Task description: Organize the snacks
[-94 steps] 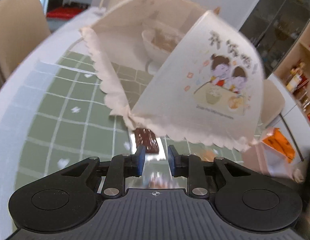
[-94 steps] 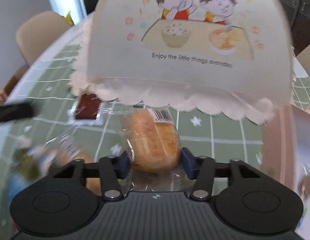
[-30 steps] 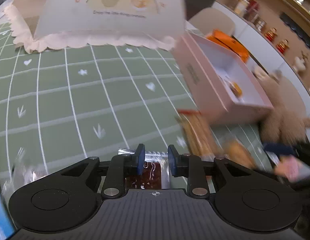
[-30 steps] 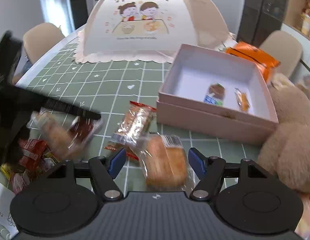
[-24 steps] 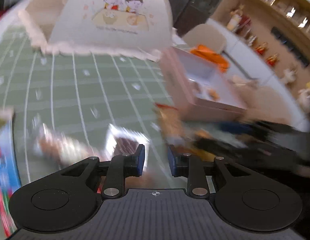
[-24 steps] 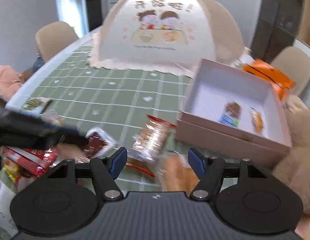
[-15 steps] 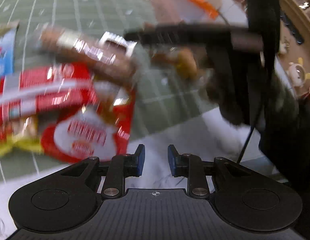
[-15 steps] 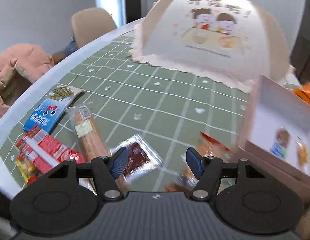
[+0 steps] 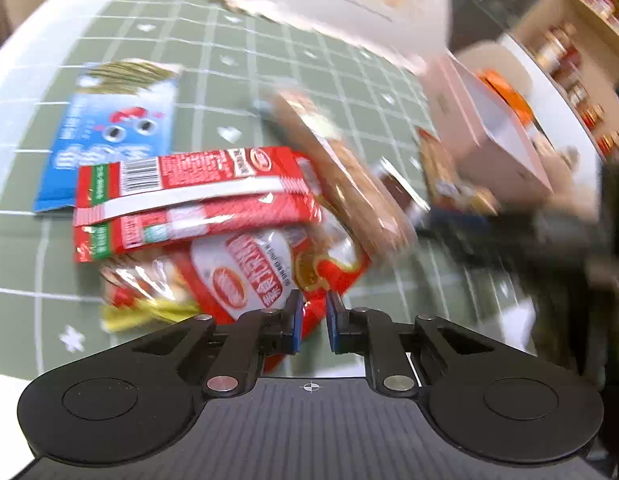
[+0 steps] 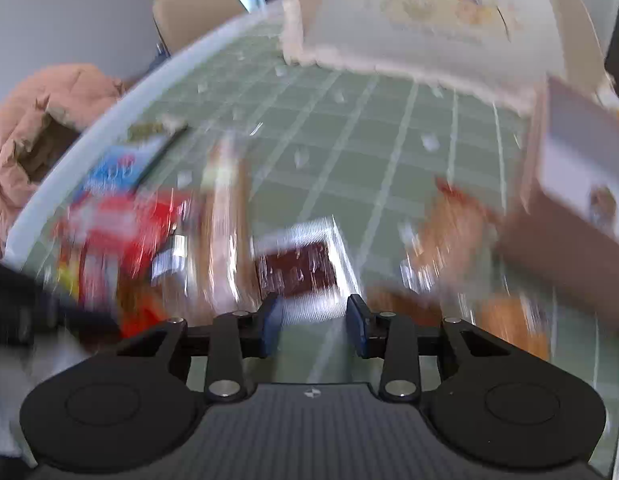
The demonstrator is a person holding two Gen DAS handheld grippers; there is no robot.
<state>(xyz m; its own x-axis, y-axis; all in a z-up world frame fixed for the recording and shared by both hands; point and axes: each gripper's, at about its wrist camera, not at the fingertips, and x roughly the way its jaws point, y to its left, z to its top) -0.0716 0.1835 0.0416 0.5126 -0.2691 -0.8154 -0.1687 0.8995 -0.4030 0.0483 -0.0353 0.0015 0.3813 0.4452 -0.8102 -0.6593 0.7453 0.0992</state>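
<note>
My left gripper (image 9: pixel 312 320) is shut on the near corner of a red snack packet (image 9: pixel 245 276), which lies in a pile with a long red packet (image 9: pixel 189 200), a blue packet (image 9: pixel 113 132) and a brown biscuit pack (image 9: pixel 341 184). My right gripper (image 10: pixel 314 320) hangs low over the green cloth. Its jaws are closing, with the near edge of a brown chocolate packet (image 10: pixel 297 268) between them, and the pads do not visibly press on it. The right wrist view is badly blurred. The pink box (image 10: pixel 581 184) stands open at the right.
A domed food cover (image 10: pixel 429 12) fills the back of the table. A wrapped bread (image 10: pixel 513 328) and an orange-brown snack (image 10: pixel 449 232) lie in front of the box. A beige chair (image 10: pixel 193 12) and a pink jacket (image 10: pixel 41 120) sit beyond the left edge.
The right gripper let go of the bread, swung left and sank toward the brown packet, its jaws narrowing. The left gripper swept over to the red packets and closed.
</note>
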